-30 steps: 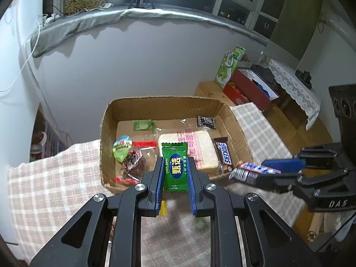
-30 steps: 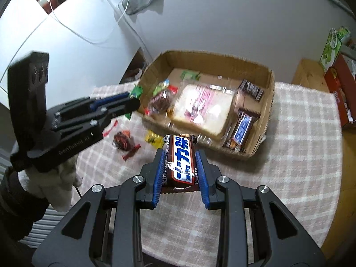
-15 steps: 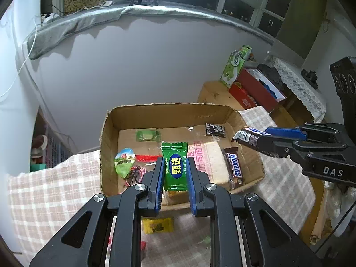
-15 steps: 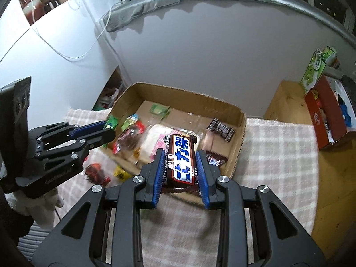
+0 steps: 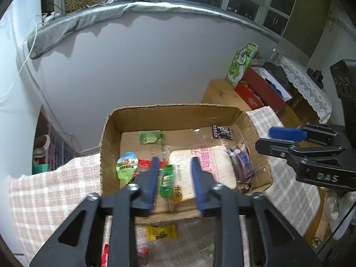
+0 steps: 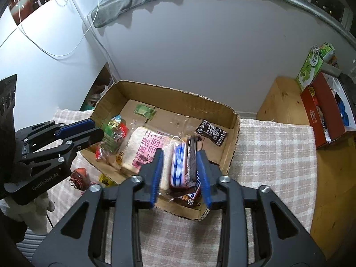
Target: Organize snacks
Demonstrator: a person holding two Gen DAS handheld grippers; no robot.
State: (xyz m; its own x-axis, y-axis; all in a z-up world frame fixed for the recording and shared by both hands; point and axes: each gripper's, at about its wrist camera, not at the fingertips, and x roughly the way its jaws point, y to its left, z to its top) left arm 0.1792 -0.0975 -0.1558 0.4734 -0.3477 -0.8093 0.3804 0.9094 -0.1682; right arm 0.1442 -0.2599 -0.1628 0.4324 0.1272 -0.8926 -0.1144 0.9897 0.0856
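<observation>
Left gripper [image 5: 173,178]: fingers spread apart above the near wall of the cardboard box [image 5: 178,113]. The green candy [image 5: 167,181] appears blurred in the gap, closer to the left finger; whether either pad touches it cannot be determined.

Right gripper [image 6: 180,173]: fingers spread apart over the near right corner of the box. The chocolate bar [image 6: 181,166] sits blurred and on edge between them, closer to the right finger, with visible room on the left side. It lies over a second dark bar [image 6: 189,199] against the near wall.

On the checked tablecloth [image 5: 44,200], just outside the near box wall, lies a yellow candy [image 5: 161,232]. A red wrapped snack [image 6: 79,178] rests on the cloth beside the left box wall.

Box contents, near to far:
- The wrapped bread slice [image 6: 146,146] occupies the centre of the floor, touching the bars at its right edge.
- A round green-topped packet [image 5: 127,166] lies beside the left wall, over red wrappers.
- A dark patterned packet [image 6: 211,131] lies near the right wall.
- A small green sachet [image 5: 152,138] lies near the far wall, with bare cardboard around it.

Beyond the box stands a plain wall. To the right, a wooden surface carries a red carton [image 6: 322,113] and a green carton [image 6: 311,66], well apart from the box.
</observation>
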